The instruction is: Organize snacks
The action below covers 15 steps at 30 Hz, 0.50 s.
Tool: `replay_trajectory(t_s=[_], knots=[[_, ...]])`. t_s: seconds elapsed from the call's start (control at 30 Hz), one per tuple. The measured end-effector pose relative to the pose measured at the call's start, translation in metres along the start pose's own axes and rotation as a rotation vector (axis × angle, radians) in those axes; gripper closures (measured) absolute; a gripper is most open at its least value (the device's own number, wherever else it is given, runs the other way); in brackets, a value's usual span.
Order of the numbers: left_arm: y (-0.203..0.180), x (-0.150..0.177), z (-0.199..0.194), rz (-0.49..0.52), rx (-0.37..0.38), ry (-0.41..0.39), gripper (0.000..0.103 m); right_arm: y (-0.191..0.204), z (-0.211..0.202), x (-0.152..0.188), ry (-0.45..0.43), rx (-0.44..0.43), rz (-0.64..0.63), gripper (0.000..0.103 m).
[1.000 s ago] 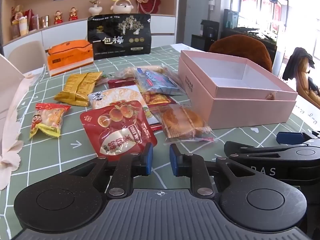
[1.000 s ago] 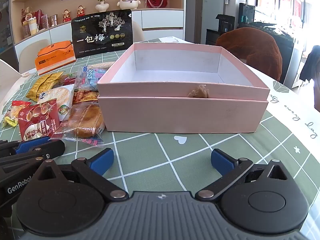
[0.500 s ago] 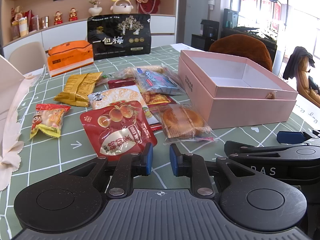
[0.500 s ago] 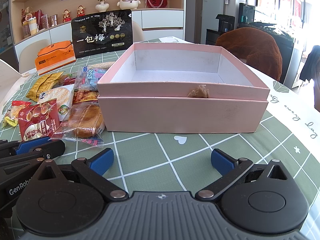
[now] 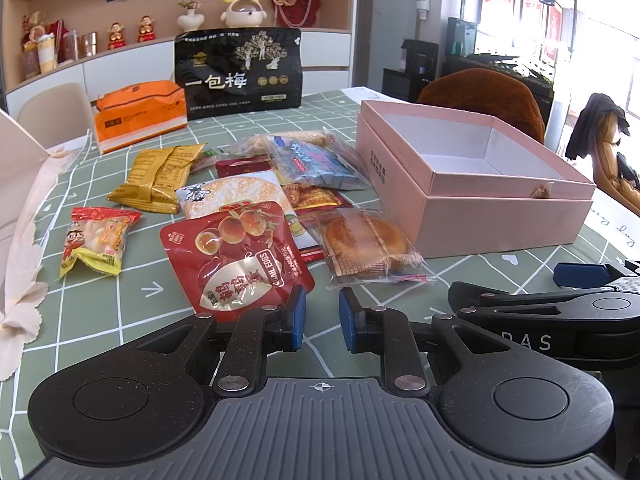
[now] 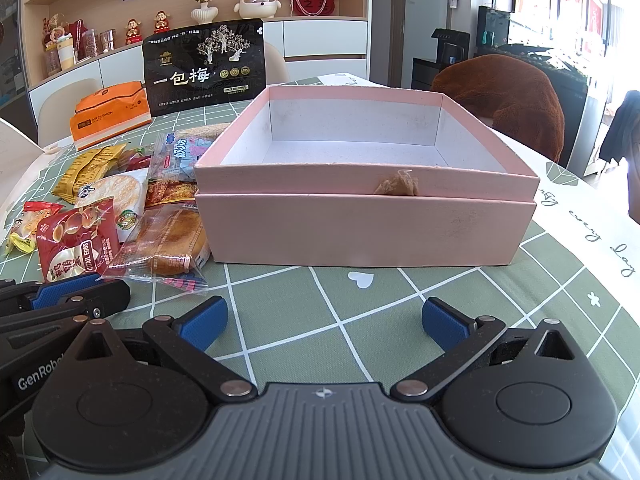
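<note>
On the near edge of the green checked tablecloth (image 6: 360, 320) I've got both grippers parked, pointing down at the spread. Left gripper (image 5: 322, 322): jaws nearly together w/ a slim gap, nothing between the pads, so empty. Right gripper (image 6: 324, 322): jaws wide apart, also empty, aimed straight at the pink box (image 6: 360, 224).

Box sits toward the right side of the cloth, lid off, inside bare – my guess is it's the destination, so nothing's sorted yet.

Snacks lie in a loose overlapping pile left of the box: red quail eggs pouch (image 5: 240, 256) just ahead of the left pads, clear-wrapped bun (image 5: 368, 246) beside it & closest to the box wall, rice cracker pack (image 5: 236, 194) partly under the pouch, gold packet (image 5: 160, 178) and small yellow-red candy pack (image 5: 96, 240) further left. Black plum bag (image 5: 238, 72) and orange pack (image 5: 140, 114) stand at the far edge.

Probably I start w/ the pouch, since it lies on top & nearest.
</note>
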<state>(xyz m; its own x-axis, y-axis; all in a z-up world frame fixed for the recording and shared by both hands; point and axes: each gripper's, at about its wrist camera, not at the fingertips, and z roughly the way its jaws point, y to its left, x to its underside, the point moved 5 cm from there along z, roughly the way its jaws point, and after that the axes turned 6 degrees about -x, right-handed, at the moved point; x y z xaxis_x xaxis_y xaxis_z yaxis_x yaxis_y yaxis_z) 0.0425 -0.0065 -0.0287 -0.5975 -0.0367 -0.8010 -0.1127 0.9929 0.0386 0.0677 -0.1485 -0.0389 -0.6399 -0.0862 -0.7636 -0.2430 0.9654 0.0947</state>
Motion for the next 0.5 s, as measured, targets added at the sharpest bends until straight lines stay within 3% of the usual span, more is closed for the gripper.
replay_trajectory(t_s=[0.5], knots=[[0.0025, 0.0015, -0.0010, -0.003, 0.003, 0.000, 0.080, -0.0001, -0.0003, -0.0001, 0.000, 0.000, 0.000, 0.000]])
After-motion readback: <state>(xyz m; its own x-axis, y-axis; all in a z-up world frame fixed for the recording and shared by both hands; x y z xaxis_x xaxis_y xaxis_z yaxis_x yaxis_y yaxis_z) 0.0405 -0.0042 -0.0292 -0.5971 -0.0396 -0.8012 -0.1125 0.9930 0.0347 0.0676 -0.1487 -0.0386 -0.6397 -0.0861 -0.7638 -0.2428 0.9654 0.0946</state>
